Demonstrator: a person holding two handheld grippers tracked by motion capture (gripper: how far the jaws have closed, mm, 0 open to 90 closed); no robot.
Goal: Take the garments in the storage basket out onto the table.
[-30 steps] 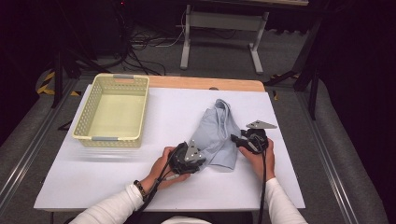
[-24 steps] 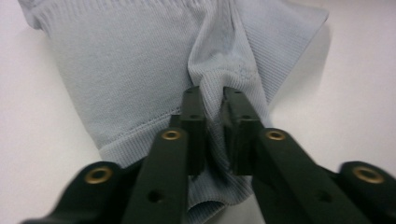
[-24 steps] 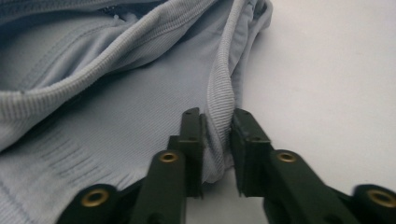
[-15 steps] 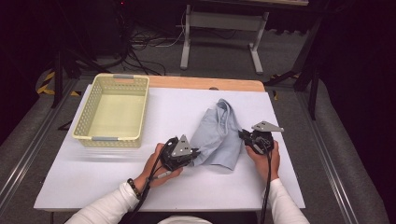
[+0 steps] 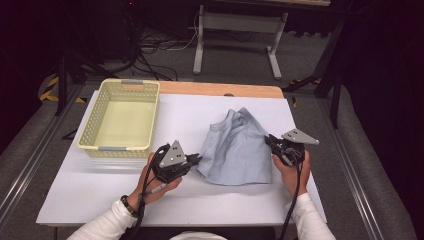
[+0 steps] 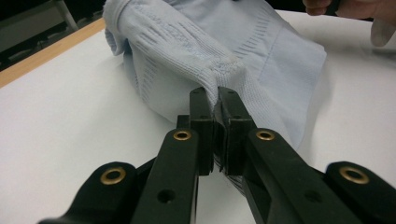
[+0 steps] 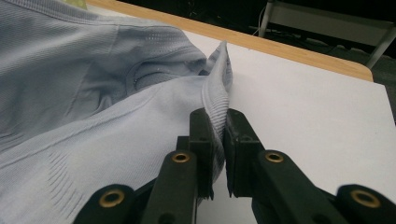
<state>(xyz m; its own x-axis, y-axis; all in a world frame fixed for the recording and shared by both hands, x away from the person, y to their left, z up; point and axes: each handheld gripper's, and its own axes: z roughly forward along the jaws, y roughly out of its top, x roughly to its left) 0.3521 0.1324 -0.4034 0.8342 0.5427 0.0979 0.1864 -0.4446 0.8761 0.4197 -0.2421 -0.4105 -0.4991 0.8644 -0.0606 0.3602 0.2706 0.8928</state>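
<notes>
High view: white table [image 5: 100, 200], dark room.

Right gripper [image 7: 217, 140] with black jaws pinched on a ribbed edge of the pale blue garment [image 7: 84, 93], cloth rumpled at left, white tabletop [image 7: 303, 102] beyond

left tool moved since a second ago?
Yes. The left tool has shifted left, closer to the yellow basket, closing on the light blue garment at its edge.
</notes>
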